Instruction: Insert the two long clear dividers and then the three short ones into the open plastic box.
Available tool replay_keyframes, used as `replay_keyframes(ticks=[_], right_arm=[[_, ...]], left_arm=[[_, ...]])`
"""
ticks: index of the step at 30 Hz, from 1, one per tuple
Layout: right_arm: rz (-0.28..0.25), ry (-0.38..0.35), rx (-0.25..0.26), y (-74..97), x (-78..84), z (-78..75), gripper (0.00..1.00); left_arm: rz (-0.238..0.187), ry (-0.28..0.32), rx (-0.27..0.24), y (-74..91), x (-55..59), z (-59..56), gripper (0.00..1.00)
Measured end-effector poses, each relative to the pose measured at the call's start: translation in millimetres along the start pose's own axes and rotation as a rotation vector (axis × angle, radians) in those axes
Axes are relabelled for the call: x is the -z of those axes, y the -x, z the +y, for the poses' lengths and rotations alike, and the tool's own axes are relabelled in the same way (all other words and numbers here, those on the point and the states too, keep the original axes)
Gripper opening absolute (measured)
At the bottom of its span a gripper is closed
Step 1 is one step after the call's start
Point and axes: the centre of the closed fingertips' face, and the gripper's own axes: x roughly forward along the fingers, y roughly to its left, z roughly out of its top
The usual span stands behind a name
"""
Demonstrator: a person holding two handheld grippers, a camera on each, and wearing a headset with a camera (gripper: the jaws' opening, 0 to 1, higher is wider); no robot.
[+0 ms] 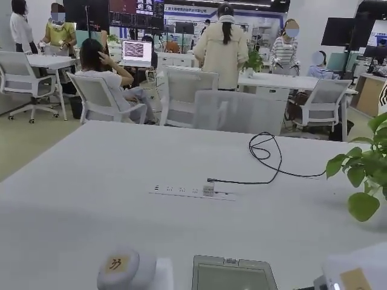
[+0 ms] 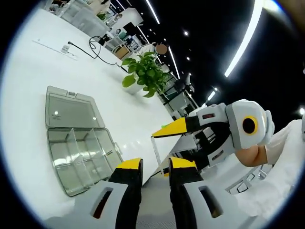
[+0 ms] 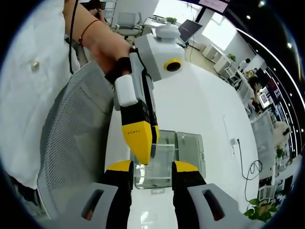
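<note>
Pinching a clear divider [image 3: 159, 155] by its two side edges, the right gripper [image 3: 152, 167] has its jaws pressed against the pane. Jaws of the left gripper [image 2: 156, 164] stand a narrow gap apart at the divider's upper corner; cannot tell whether they grip it. Divider: flat, colourless, see-through, held on the person's side of the plastic box [image 2: 71, 110], not in it. Box: open on the white table [image 2: 28, 86], lid laid flat, grey-tinted, faint partition lines in the tray. Beyond the box: black cable [image 1: 266, 157]. Right of the box: potted plant [image 2: 143, 74].
</note>
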Motion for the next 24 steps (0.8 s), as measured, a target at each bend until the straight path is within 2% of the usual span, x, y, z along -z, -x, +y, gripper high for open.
replay_keyframes(ticks=[11, 24], right_arm=[[0.01, 0.022, 0.001, 0.1, 0.0, 0.5, 0.33], [0.014, 0.045, 0.009, 0.7, -1.1, -0.4, 0.33]], left_arm=[[-0.001, 0.034, 0.026, -1.9, 1.2, -4.6, 0.0], [-0.017, 0.045, 0.025, -0.8, 1.0, -4.2, 0.0]])
